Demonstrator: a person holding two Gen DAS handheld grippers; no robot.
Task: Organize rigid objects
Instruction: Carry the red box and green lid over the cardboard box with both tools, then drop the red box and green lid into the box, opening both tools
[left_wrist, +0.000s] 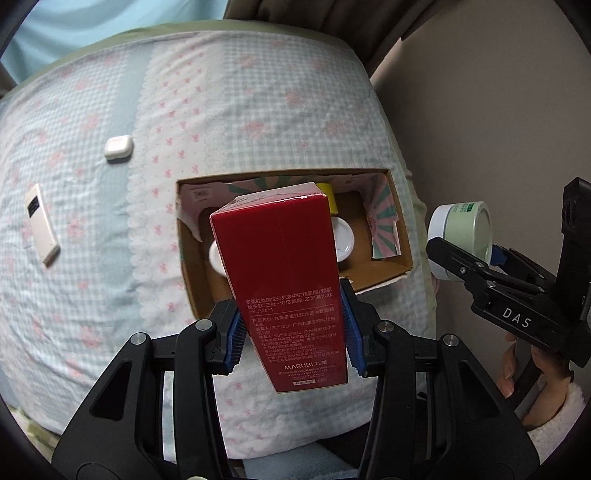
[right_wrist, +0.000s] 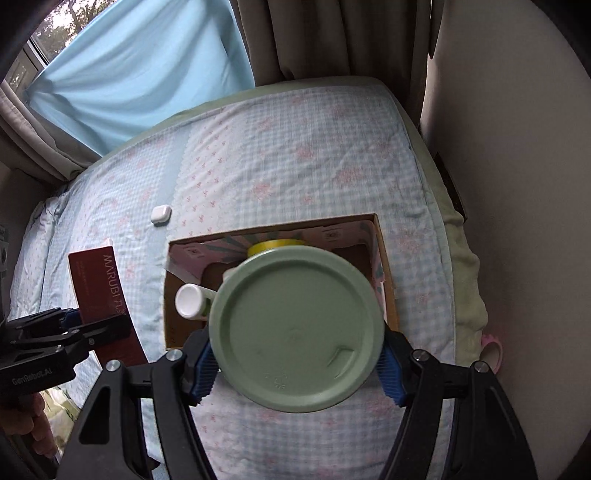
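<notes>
Red cardboard fills the middle of the left wrist view: a tall red box (left_wrist: 284, 280) is pinched between the blue pads of the left gripper (left_wrist: 293, 339), which press on its two long sides near the lower end. It is held lengthwise, pointing away from the camera, and its far end overlaps the open cardboard box (left_wrist: 395, 236) in the centre of the frame. I judge this grip is chosen so that the red box can go down end-first into the free floor of the cardboard box.

The right gripper (right_wrist: 295, 369) holds a pale green jar (right_wrist: 297, 328) with its flat round face toward the camera; the fingers clamp its round wall from both sides. In the left wrist view this jar (left_wrist: 461, 236) is at the right edge, beside the cardboard box, as if it waits for its turn.

Inside the cardboard box there are already a white bottle (right_wrist: 192, 301), lying on its side at the left, a yellow thing (right_wrist: 275, 246) at the far wall, and a white round lid (left_wrist: 343, 236).

On the checked bedsheet (left_wrist: 258, 110), at the left of the frame, a small white case (left_wrist: 118, 147) and a slim white remote (left_wrist: 41, 229) lie well apart from the box, not yet collected.
</notes>
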